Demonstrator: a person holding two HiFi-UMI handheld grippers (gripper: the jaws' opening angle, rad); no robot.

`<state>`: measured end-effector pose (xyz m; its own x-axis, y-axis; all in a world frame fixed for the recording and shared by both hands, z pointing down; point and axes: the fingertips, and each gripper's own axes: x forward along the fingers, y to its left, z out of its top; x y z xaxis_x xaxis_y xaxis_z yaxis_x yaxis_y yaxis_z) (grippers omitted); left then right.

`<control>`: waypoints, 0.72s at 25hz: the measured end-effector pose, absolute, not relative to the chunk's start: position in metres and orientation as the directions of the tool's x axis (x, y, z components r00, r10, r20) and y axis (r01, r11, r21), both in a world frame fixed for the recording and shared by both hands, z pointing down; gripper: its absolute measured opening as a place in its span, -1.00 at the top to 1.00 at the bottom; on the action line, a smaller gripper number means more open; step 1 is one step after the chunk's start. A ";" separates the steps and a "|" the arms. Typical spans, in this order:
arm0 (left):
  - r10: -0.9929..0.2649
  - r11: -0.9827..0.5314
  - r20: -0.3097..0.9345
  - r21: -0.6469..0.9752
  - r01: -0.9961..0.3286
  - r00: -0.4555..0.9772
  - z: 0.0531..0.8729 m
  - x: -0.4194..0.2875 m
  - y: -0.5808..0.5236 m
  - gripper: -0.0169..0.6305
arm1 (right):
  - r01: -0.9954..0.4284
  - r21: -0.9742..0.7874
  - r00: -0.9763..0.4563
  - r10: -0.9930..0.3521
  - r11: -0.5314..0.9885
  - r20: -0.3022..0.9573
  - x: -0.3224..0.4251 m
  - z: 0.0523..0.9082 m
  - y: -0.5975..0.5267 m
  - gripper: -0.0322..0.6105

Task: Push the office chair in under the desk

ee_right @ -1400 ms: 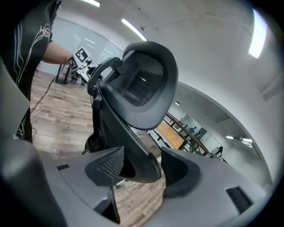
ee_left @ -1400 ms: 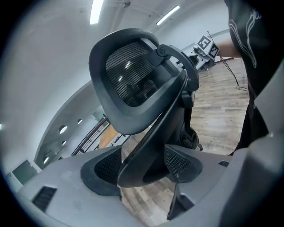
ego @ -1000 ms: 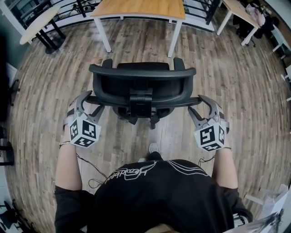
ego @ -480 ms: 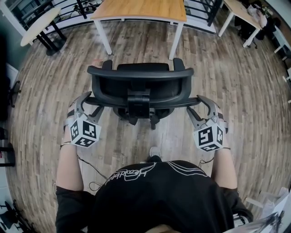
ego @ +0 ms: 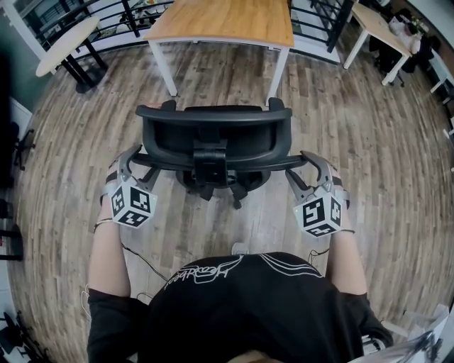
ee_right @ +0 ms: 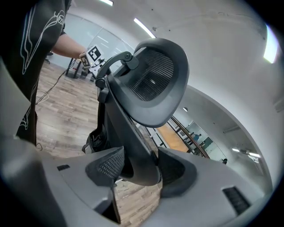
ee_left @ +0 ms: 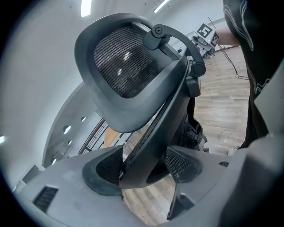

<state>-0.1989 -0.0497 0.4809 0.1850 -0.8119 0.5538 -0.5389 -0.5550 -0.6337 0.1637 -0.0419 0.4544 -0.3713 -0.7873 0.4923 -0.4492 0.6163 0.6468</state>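
A wood-plank floor (ego: 369,142) fills the head view, with a black railing (ego: 106,14) along the top edge. A desk (ego: 227,18) with a wooden top and white legs is seen at top centre. A round table (ego: 67,39) stands at the upper left and a second pale desk (ego: 383,28) at the upper right.

The office chair (ego: 213,135), black with a mesh back, is located at the centre of the frame, directly below the desk. Its backrest is turned toward the person and its armrests lie close to the desk's two front legs. The seat is not seen under the desk top. The person's black shirt (ego: 241,305) occupies the bottom centre, with both forearms extended toward the chair.

The left gripper (ego: 135,162) is placed at the left end of the backrest's lower frame, and the right gripper (ego: 301,163) at the right end. The two are held level with each other.

In the left gripper view, the left gripper (ee_left: 142,166) is seen with its jaws narrowed onto the dark edge of the backrest frame, which runs up between the textured pads (ee_left: 179,162). In the right gripper view, the right gripper (ee_right: 140,166) is clamped in the same way on the opposite edge, with the headrest (ee_right: 155,86) rising above it.
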 end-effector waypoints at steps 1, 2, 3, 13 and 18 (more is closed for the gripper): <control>-0.813 -0.552 0.553 -0.634 -0.541 0.181 0.476 -0.201 -0.057 0.08 | -0.447 0.647 -0.373 -0.786 0.618 0.493 0.162 0.450 -0.049 0.07; -0.816 -0.548 0.550 -0.637 -0.542 0.178 0.473 -0.203 -0.063 0.08 | -0.445 0.649 -0.374 -0.787 0.617 0.491 0.160 0.446 -0.056 0.07; -0.819 -0.542 0.546 -0.641 -0.544 0.174 0.471 -0.204 -0.069 0.08 | -0.442 0.652 -0.376 -0.787 0.616 0.488 0.159 0.444 -0.062 0.07; -0.827 -0.524 0.542 -0.647 -0.553 0.148 0.467 -0.211 -0.115 0.08 | -0.418 0.677 -0.383 -0.793 0.606 0.473 0.154 0.439 -0.103 0.09; -0.828 -0.530 0.535 -0.648 -0.547 0.169 0.465 -0.214 -0.142 0.08 | -0.424 0.688 -0.354 -0.807 0.589 0.472 0.151 0.439 -0.127 0.09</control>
<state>-0.2135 -0.1422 0.4646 0.1689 -0.8279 0.5349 -0.5470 -0.5302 -0.6478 0.1511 -0.1271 0.4386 -0.3540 -0.8071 0.4725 -0.4241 0.5888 0.6881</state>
